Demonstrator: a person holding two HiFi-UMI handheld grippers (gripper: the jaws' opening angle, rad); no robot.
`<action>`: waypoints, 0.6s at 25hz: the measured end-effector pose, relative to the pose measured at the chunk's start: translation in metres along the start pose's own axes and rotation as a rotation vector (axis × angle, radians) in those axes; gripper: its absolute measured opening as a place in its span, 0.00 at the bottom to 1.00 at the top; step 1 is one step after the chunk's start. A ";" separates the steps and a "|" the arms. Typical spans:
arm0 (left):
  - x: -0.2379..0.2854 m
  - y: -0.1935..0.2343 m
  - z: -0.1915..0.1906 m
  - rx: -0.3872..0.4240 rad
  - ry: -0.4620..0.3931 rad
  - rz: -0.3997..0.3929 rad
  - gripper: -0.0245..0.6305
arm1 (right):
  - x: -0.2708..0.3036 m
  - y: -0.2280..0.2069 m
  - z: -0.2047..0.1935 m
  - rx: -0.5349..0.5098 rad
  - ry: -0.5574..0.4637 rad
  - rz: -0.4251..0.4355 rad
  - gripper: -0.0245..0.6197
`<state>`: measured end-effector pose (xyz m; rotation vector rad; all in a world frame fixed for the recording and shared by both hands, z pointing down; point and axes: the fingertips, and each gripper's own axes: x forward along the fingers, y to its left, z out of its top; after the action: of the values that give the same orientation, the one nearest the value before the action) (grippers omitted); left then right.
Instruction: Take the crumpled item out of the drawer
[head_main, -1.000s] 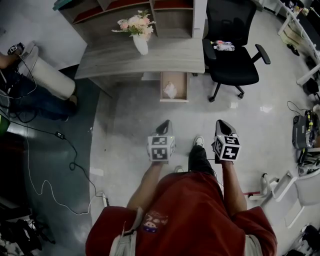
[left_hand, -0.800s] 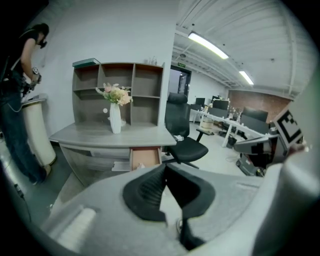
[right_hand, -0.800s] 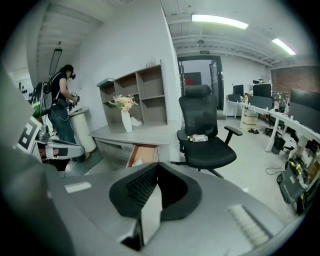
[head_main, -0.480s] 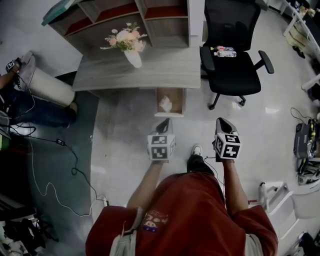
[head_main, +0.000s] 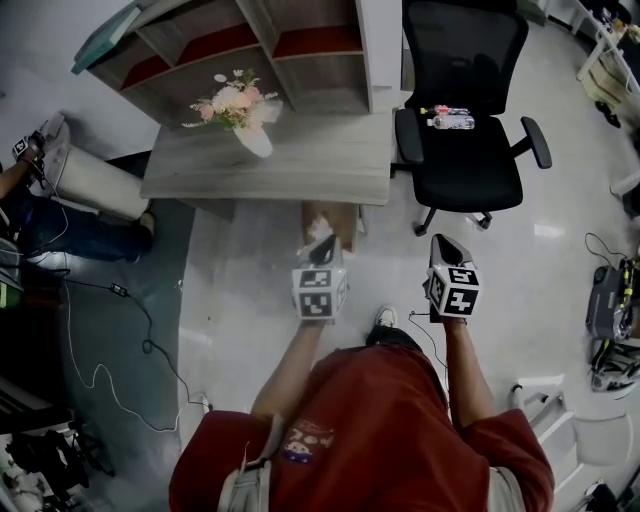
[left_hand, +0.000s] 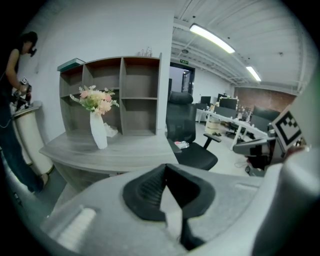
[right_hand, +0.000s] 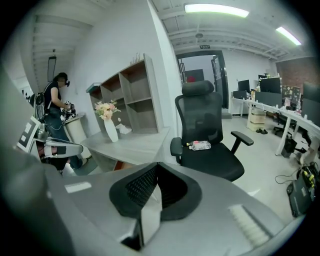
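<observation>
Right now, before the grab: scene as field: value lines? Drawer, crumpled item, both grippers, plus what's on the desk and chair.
drawer: open, under the desk's front edge
crumpled item: white, lying in the drawer, not held
left gripper: shut, empty, pointing toward the drawer
right gripper: shut, empty, level with the left one, on the chair side
desk: vase with flowers on top
chair: black, bottle on the seat

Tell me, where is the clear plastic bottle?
In the head view, the clear plastic bottle lies on the seat of the black office chair, upper right, beside the grey wooden desk.
</observation>
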<state>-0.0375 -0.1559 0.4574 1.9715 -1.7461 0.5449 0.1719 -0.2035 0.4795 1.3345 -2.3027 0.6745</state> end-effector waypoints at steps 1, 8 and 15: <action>0.006 -0.001 0.003 -0.002 0.000 0.006 0.04 | 0.005 -0.005 0.004 -0.001 0.001 0.005 0.04; 0.032 -0.002 0.020 -0.028 0.004 0.047 0.04 | 0.038 -0.022 0.022 -0.020 0.014 0.058 0.04; 0.045 0.009 0.024 -0.043 0.006 0.067 0.03 | 0.060 -0.018 0.031 -0.030 0.027 0.083 0.04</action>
<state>-0.0407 -0.2073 0.4637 1.8863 -1.8106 0.5313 0.1568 -0.2709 0.4912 1.2151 -2.3485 0.6769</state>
